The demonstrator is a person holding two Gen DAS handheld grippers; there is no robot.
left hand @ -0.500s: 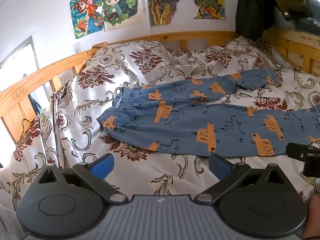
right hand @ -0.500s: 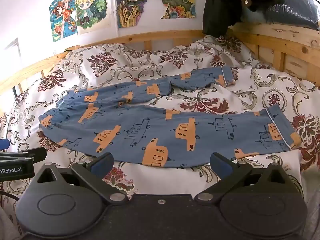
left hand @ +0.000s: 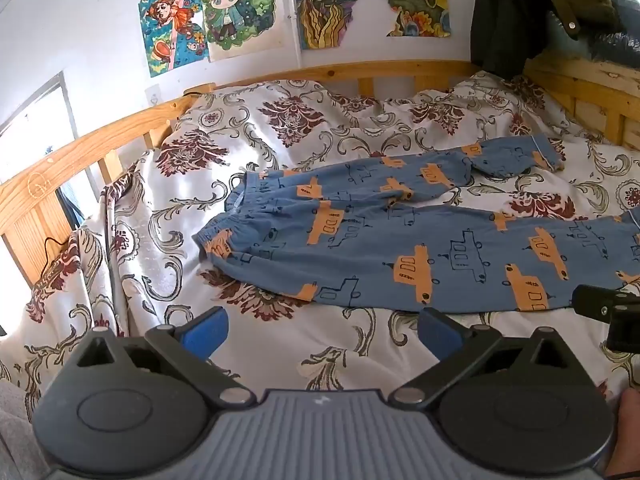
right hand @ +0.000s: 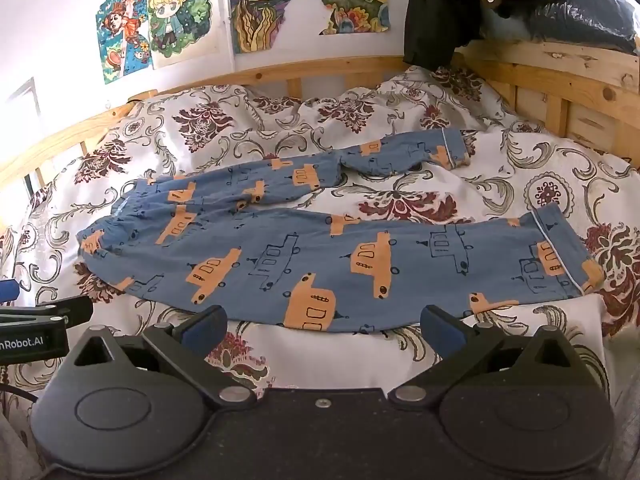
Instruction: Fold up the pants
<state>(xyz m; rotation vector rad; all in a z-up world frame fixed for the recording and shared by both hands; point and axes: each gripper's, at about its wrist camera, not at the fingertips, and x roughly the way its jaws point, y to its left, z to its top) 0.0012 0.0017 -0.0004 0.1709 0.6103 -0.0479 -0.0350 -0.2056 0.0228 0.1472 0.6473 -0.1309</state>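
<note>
Item: blue cotton pyjama pants printed with orange and outlined cars. Location: laid flat on the bed, on a white quilt patterned with maroon medallions and grey scrolls, lengthwise across both views. Elastic waistband to the left, cuffs to the right.

Condition: unfolded. The two legs lie apart in a narrow V. The near leg is smooth and fully extended, ending in a piped cuff near the quilt's right edge. The far leg is shorter-looking, rumpled at mid-length, its cuff turned slightly. Fabric looks thin and limp; judged likely to sag and drag if lifted from one point only.

Placement, judged: spread this way so that one leg can be brought over the other, the first fold not yet made.

Left tool: blue-padded fingers spread wide, holding nothing, poised over bare quilt just short of the near hem, toward the waistband end. Right tool: fingers likewise spread and empty, at the near edge of the near leg, mid-length. Judged: one tool toward each end suits a two-point lift that keeps the cloth taut.

Surroundings: pale wooden bed rail behind the quilt; coloured cartoon posters on the white wall; dark garments hung at the right corner.
</note>
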